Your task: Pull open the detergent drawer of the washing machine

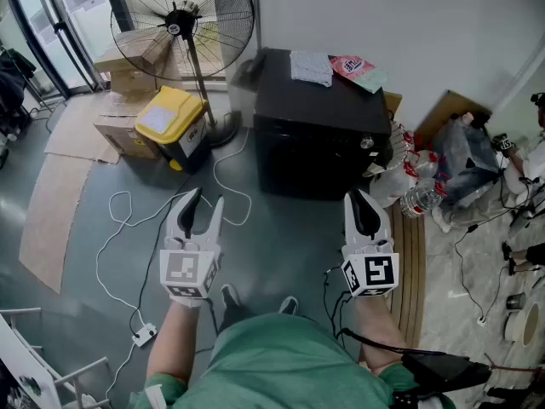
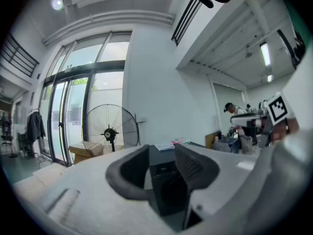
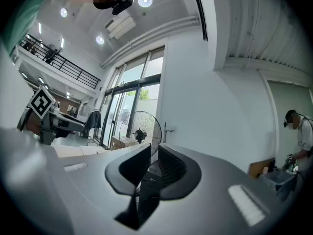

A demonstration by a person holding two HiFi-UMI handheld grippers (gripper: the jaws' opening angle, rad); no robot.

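The washing machine (image 1: 315,135) is a low black box by the far wall, seen from above; a small silver knob (image 1: 366,143) shows at its front right corner, and I cannot make out the detergent drawer. My left gripper (image 1: 203,201) hovers over the floor short of the machine's front left, apart from it, jaws nearly together and empty. My right gripper (image 1: 364,198) is level with it near the front right corner, also shut on nothing. In the left gripper view the black machine (image 2: 166,182) shows past the left gripper (image 2: 161,154). In the right gripper view the right gripper (image 3: 153,153) shows only a thin slit.
A standing fan (image 1: 183,24), a yellow bin (image 1: 170,122) and cardboard boxes (image 1: 128,71) stand left of the machine. White cable (image 1: 119,228) and a power strip (image 1: 143,335) lie on the floor. Water bottles (image 1: 417,196) and bags crowd the right. Papers (image 1: 311,66) lie on top.
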